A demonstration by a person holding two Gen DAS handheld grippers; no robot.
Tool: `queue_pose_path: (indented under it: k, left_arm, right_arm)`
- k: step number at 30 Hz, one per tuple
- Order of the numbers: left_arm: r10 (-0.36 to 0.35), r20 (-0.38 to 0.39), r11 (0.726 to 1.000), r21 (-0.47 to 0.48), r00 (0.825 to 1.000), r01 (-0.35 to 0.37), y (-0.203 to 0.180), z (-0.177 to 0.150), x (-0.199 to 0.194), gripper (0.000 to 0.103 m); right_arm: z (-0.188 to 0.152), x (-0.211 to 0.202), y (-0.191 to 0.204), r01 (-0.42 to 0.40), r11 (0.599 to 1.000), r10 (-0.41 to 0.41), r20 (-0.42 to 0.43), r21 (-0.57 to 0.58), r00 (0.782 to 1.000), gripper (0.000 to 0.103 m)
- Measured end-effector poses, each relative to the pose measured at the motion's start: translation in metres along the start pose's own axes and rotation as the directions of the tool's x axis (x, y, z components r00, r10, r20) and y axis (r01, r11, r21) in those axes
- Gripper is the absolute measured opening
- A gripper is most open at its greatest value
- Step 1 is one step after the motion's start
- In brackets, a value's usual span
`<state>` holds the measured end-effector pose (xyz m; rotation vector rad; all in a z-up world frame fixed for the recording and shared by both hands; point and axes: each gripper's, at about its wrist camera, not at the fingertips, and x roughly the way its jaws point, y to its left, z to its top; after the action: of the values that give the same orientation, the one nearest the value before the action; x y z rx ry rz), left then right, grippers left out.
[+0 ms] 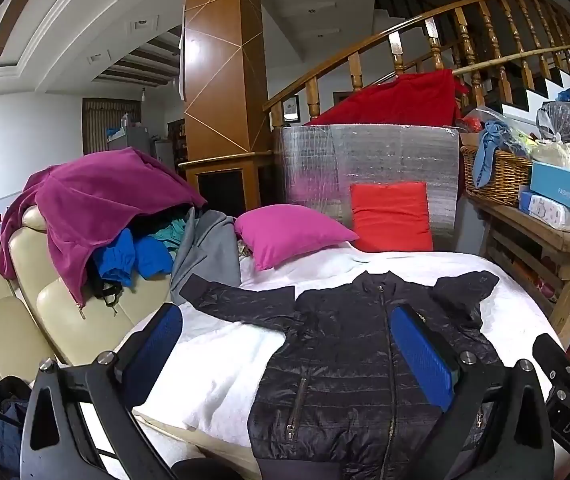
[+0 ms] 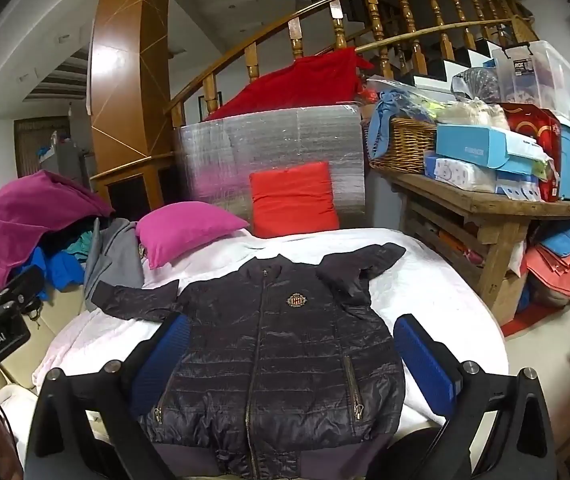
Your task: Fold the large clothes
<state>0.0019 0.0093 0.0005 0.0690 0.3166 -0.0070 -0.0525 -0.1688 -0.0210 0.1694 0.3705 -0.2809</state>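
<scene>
A dark quilted zip jacket point(image 1: 349, 360) lies flat, front up, on the white bed cover point(image 1: 213, 368), collar away from me. Its left sleeve is stretched out to the side; the right sleeve is bent near the shoulder. It also shows in the right wrist view point(image 2: 277, 344), with a gold crest point(image 2: 297, 300) on the chest. My left gripper point(image 1: 289, 344) is open above the jacket's lower left part, holding nothing. My right gripper point(image 2: 293, 352) is open above the jacket's lower half, holding nothing. The right gripper's body point(image 1: 565, 392) shows at the right edge of the left wrist view.
A magenta pillow point(image 1: 289, 232) and a red pillow point(image 1: 389, 216) lie at the bed's head by a silver foil panel point(image 1: 365, 160). A cream sofa point(image 1: 57, 320) with piled clothes point(image 1: 97, 208) stands at the left. A cluttered wooden bench point(image 2: 485, 204) stands at the right.
</scene>
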Motion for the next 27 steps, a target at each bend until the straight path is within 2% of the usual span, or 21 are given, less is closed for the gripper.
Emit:
queue_pose_path:
  k: [16,27]
  left_arm:
    - [-0.009,-0.044,1.0,0.01,0.999,0.01,-0.005,-0.006,0.014,0.103]
    - [-0.011,-0.056,1.0,0.011,0.998,0.011,-0.005,-0.009,0.016,0.103]
  right_arm:
    - [-0.004,0.018,-0.013,0.011,1.0,-0.01,-0.058,0.026,0.998,0.103]
    - [-0.007,0.02,-0.01,0.012,1.0,-0.011,-0.064,0.022,0.998,0.103]
